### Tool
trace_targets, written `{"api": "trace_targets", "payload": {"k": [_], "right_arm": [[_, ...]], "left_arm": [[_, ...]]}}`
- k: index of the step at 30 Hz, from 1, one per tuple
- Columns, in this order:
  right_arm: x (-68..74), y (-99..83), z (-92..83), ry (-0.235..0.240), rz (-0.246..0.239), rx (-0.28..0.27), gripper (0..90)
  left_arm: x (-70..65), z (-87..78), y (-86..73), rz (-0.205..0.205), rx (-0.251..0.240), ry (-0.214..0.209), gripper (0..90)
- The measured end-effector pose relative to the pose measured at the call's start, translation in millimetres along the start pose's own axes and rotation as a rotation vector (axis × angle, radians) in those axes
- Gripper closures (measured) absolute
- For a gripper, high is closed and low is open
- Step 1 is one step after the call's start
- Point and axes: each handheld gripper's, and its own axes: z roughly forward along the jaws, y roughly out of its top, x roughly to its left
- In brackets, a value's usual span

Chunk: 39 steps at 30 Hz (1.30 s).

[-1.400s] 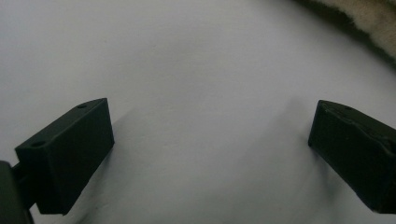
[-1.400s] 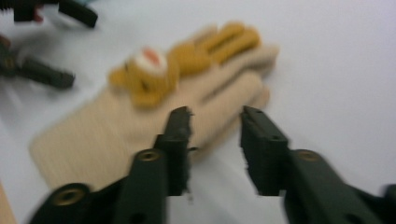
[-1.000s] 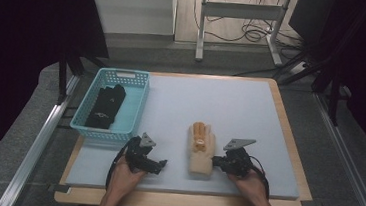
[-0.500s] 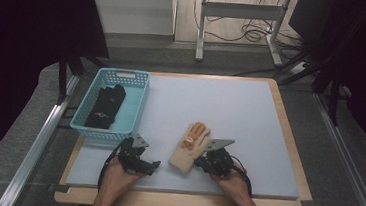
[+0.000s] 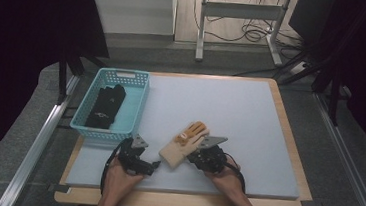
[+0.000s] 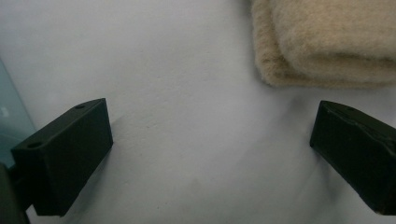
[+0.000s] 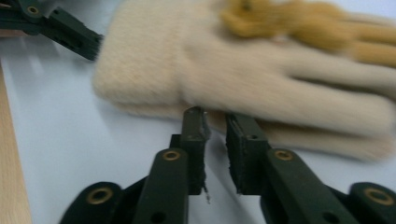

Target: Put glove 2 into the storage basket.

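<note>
Right gripper view: the right gripper point(image 7: 215, 122) is opening its jaws a crack beside the glove point(image 7: 243, 70), nothing pinched; the left gripper point(image 6: 210, 154) is hanging spread wide at lower frame, so the glove could be slipping away.

The mat point(image 5: 230, 112) lies on the board point(image 5: 288, 142), covering nearly all of it. The basket point(image 5: 138, 76) sits on the mat's left part, at the far-left side, with 1 glove-like bundle point(image 5: 105, 107) lying in it. The glove point(image 5: 185, 143) lies on the mat near its front edge, right of the basket and well apart from it, its fingers pointing away and to the right. The left gripper point(image 5: 155, 166) sits just left of the glove's cuff, in front of the basket. The right gripper point(image 5: 192, 159) is at the glove's right edge. Behind the board stands a stand point(image 5: 239, 12).
</note>
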Motion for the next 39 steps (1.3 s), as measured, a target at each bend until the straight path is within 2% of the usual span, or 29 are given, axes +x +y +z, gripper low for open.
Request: {"api": "trace_targets", "payload": {"k": [6,14,17,20,23,26,30,34,39], "right_arm": [[-26.0,-13.2,-25.6,-0.078,0.049,-0.012,57.1],[-59.6,-31.9,-53.2,-0.197,0.139,-0.024,30.4],[-69.6,-40.0,-59.6,-0.230,0.162,-0.013,25.4],[-79.2,-50.7,-66.3,-0.285,0.182,-0.015,20.9],[-86.3,-59.5,-70.8,-0.307,0.203,-0.017,18.5],[-92.7,-68.8,-70.0,-0.306,0.231,0.000,16.5],[-94.4,-72.8,-68.6,-0.315,0.232,0.005,15.5],[-93.4,-73.2,-68.0,-0.322,0.226,0.006,15.4],[-93.3,-73.4,-67.8,-0.322,0.226,0.004,15.4]], "left_arm": [[0.1,0.2,0.0,-0.004,0.000,-0.002,0.0],[0.4,0.3,0.0,-0.005,0.000,-0.003,0.0],[0.5,0.2,0.0,-0.006,0.000,-0.005,0.0],[0.5,0.2,0.0,-0.006,0.000,-0.005,0.0],[0.7,0.1,0.0,-0.007,-0.001,-0.006,0.0],[0.5,0.0,0.1,-0.006,-0.001,-0.007,0.0],[0.4,-0.6,-0.1,0.002,0.000,-0.008,0.0],[-0.9,-3.7,0.9,0.026,0.022,-0.025,0.6],[-11.5,-10.6,8.2,0.078,0.044,-0.065,0.0]]}}
